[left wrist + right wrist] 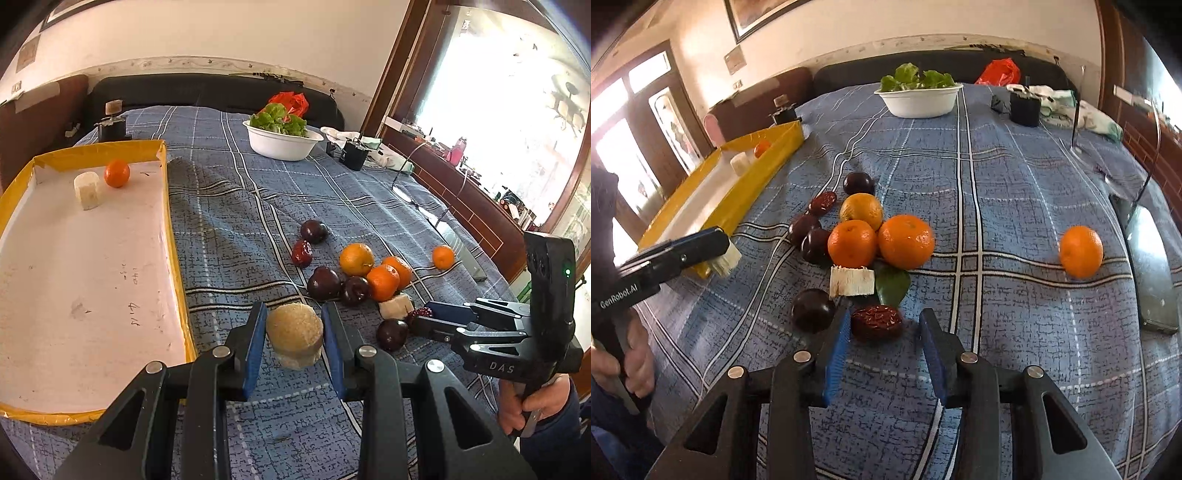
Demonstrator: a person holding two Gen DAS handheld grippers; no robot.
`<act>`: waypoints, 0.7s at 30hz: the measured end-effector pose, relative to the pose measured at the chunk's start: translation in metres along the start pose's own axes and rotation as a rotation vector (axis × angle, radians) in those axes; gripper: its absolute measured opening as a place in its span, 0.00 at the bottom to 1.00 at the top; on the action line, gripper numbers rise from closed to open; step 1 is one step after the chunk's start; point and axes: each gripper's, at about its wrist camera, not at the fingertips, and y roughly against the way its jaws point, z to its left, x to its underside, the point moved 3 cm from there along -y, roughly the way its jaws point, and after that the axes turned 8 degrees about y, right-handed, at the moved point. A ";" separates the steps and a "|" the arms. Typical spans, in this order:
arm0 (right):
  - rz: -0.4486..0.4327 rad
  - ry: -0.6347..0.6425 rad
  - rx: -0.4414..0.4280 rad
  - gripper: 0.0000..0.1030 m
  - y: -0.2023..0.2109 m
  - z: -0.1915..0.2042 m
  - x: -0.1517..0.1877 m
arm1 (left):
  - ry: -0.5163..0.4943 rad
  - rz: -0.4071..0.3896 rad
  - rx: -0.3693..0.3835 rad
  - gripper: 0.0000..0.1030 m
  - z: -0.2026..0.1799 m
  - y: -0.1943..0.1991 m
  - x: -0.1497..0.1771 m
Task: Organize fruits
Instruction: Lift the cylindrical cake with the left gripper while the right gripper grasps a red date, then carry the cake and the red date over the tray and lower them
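**Two pieces in the tray, most of the fruit yet to go**

The yellow-rimmed tray (168, 206) holds only two items so far: a small orange (116, 172) and a pale cut chunk (87, 190), just beside each other at its far end. The rest of its white floor is bare.

The left gripper (294, 334) is clenched on a second pale, round-topped chunk (294, 332), both blue pads touching its sides. It sits near the tray's right wall, over the checked bedspread (240, 221); whether it is lifted clear of the cloth is hard to tell from this angle.

The right gripper (882, 343) stands released, its jaws parted around a wrinkled red date (876, 322) that lies on the cloth, closer to the left pad.

Left to move: a cluster of three oranges (905, 242), several dark plums (812, 309), another date (822, 202), one more cut chunk (851, 281), and a lone orange (1080, 251) well apart to the right. By this count the task is in its early part.
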 end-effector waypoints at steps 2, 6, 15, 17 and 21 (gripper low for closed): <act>0.009 0.021 0.011 0.43 -0.002 0.003 0.000 | -0.002 0.000 -0.001 0.28 0.000 0.000 0.000; 0.015 0.064 0.040 0.27 -0.004 0.011 -0.001 | 0.003 0.000 -0.001 0.28 0.000 0.000 0.000; -0.050 -0.006 0.038 0.19 0.008 -0.001 0.000 | 0.003 0.000 -0.002 0.28 0.000 0.000 0.001; -0.070 -0.029 0.036 0.19 0.012 -0.003 0.001 | 0.003 0.000 -0.002 0.28 -0.001 0.000 0.001; -0.100 -0.071 0.056 0.19 0.019 -0.009 0.002 | 0.002 0.000 -0.002 0.28 0.000 0.000 0.000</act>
